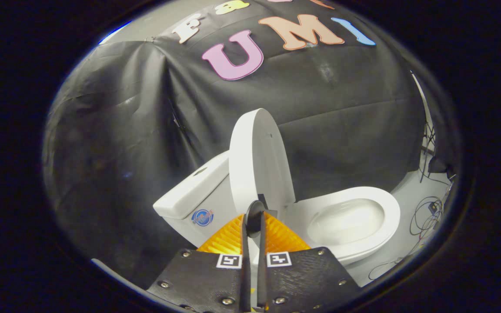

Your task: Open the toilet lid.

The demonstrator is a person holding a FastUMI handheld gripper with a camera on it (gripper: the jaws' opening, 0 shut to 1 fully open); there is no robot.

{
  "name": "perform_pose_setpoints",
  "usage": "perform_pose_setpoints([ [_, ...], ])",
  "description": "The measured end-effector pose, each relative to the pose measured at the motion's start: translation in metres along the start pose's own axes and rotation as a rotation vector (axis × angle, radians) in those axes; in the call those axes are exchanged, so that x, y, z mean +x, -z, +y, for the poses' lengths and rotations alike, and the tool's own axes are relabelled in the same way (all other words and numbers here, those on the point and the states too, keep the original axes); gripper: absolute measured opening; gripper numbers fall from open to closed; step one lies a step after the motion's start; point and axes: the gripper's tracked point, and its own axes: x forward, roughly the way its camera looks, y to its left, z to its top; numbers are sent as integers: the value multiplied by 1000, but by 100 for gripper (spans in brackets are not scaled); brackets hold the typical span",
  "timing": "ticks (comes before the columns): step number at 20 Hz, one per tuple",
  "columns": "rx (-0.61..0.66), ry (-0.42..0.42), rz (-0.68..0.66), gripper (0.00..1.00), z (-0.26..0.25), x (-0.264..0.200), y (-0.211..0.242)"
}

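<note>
Since the toilet lid (pixel 257 161) already stands raised, leaning back toward the cistern (pixel 194 191) just ahead of the tongs (pixel 254 224), the main risk I judge is it tipping forward and slamming onto the seat (pixel 376 204) if nudged. The tongs are nearly pressed together, gripping nothing. A round blue sticker (pixel 202 217) on the cistern is too small to read.
</note>
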Motion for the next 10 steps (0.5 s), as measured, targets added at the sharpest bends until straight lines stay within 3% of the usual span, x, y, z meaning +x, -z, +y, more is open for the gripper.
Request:
perform_pose_setpoints([
  [10,-35,-40,-13,7,35,15,6],
])
